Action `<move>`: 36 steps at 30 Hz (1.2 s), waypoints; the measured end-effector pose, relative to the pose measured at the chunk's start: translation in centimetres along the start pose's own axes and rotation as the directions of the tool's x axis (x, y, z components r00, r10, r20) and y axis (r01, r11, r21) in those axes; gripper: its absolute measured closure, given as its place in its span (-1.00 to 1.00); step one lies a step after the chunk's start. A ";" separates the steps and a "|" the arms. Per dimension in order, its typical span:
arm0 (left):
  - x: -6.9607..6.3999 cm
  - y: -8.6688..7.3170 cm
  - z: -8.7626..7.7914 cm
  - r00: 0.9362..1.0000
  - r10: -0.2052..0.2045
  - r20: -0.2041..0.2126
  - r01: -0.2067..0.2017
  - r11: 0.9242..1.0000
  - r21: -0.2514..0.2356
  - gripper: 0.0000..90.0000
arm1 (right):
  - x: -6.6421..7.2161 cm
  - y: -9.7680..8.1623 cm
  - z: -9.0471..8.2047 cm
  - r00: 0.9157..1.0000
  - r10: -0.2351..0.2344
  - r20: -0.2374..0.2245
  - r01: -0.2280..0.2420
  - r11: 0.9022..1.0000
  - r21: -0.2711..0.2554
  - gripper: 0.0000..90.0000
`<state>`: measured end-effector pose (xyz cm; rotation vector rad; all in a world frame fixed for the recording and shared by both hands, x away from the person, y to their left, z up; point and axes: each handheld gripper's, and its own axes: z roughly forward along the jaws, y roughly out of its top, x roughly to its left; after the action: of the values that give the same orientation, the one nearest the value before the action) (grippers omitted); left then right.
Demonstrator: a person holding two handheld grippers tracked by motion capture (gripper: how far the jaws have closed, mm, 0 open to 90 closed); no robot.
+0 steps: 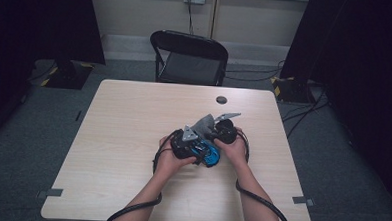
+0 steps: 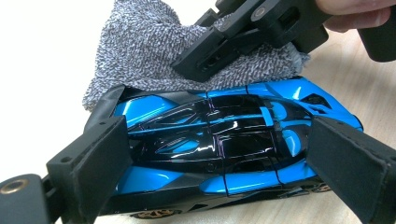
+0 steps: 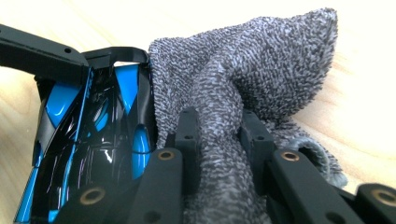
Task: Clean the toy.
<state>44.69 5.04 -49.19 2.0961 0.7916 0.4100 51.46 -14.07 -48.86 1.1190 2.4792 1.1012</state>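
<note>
Near the middle of the pale wooden table (image 1: 133, 118), the left gripper (image 2: 219, 154) has its jaws clamped on the ends of a glossy blue-and-black toy car (image 2: 219, 140). Right gripper (image 3: 217, 154), pinching a grey knitted cloth (image 3: 243, 79), presses it against the car's side.

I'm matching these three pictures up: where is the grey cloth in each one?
High view: the grey cloth sits mid-table, just beyond the hands.
Left gripper view: top centre, pinched by the right tool.
Right gripper view: centre and right, bunched between that tool's jaws.
Shared landmark: the blue toy car, which the cloth touches.
</note>
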 end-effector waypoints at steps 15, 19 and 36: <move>0.0 0.0 0.0 1.000 0.001 -0.002 -0.001 1.000 -0.003 -0.86 | -0.6 -0.9 -1.1 0.999 -0.018 -0.027 0.018 1.000 0.006 0.63; 0.0 0.0 0.0 1.000 0.000 -0.002 0.000 1.000 -0.004 -0.85 | -0.8 -1.3 -1.6 0.999 -0.017 -0.037 0.018 1.000 0.006 0.63; -0.1 0.0 0.0 1.000 0.000 0.005 0.000 1.000 -0.006 -0.85 | -1.1 -3.7 -3.8 0.999 -0.006 -0.050 0.005 1.000 -0.022 0.63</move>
<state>44.62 5.00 -49.23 2.0906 0.7863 0.4068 48.39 -18.55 -48.96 1.0909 2.5003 1.1657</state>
